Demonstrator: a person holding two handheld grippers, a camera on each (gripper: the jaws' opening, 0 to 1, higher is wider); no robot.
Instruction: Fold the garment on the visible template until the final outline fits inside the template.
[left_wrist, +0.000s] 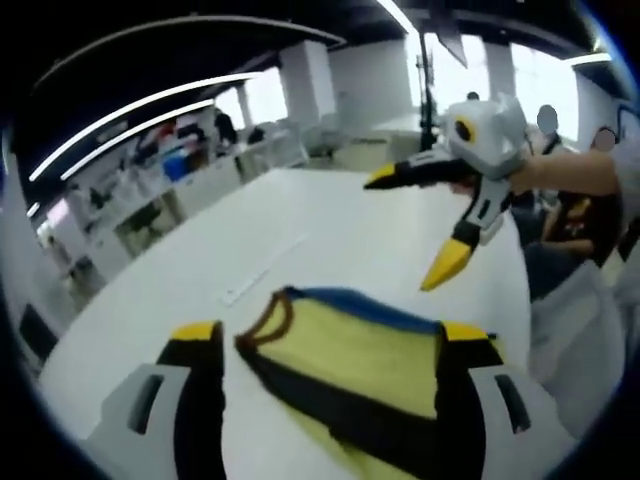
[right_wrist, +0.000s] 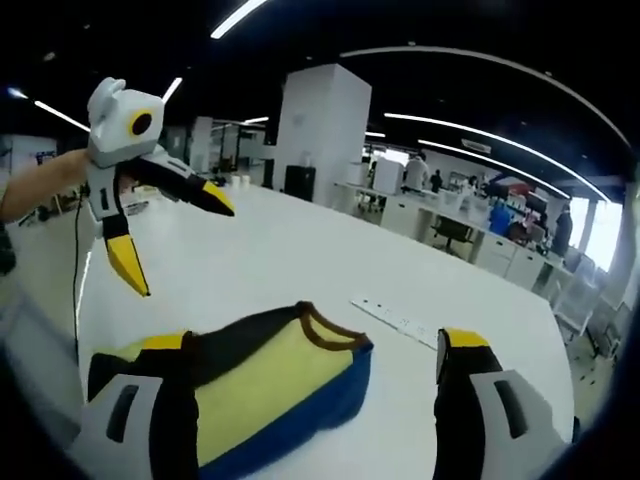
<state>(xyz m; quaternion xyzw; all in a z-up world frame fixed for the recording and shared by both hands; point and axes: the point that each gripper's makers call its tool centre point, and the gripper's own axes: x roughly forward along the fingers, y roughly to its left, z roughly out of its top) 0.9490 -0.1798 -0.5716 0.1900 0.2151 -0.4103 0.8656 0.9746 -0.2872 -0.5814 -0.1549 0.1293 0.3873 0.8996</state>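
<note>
Nearest in the left gripper view, left gripper with jaws spread wide and released, yellow-tipped, straddling the folded garment without gripping it. Garment lying flat on the white surface, yellow panel uppermost, dark band along the near edge, blue trim along the far edge, brown-edged neckline toward the left jaw. Same garment in the right gripper view, reaching under the left-hand jaw of the right gripper, well apart from the other jaw; jaws there parted too, holding nothing. Just beyond the garment, a pale strip lying on the surface, seen again as a long flat white bar near the right jaw; whether part of a template, cannot tell. Farther out, above the surface, right gripper raised in the air in the left gripper view, jaws splayed apart, held by a person's forearm; likewise left gripper aloft in the right gripper view, jaws apart. Nothing between either pair of jaws and the garment. Beyond the surface edge, office desks, a white pillar, seated people at far right in the left gripper view, ceiling light strips overhead.
</note>
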